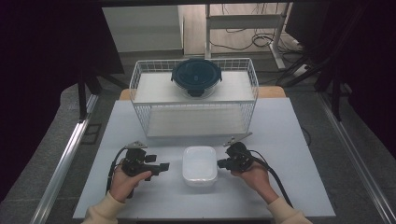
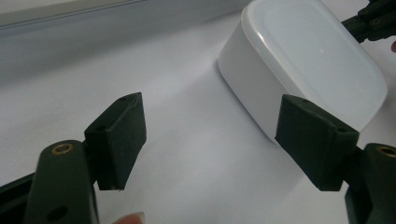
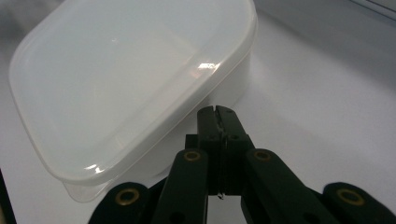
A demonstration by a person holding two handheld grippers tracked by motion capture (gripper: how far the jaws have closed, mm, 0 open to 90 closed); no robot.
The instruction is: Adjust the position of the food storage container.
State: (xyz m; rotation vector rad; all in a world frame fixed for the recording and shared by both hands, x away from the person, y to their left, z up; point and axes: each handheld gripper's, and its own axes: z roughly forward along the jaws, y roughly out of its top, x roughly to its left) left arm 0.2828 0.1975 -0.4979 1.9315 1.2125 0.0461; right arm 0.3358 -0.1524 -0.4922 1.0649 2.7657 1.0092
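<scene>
Approach step: left gripper [image 1: 163, 166], jaws apart at nine o'clock of the lidded white container [image 1: 200, 164], should next enclose its side, while right gripper [image 1: 220, 164], jaws together, steadies at three.

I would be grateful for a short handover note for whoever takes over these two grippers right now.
Left gripper: open, holding nothing, just left of the white lidded box.
Right gripper: shut on nothing, tips at the box's right side, just under the lid's rim.
Box: on the table, between both grippers, lid on.
Wire shelf rack behind it carries a dark-lidded round container on top.
Done: both grippers brought up to the box.
Left: grip it; it is not yet held.
</scene>
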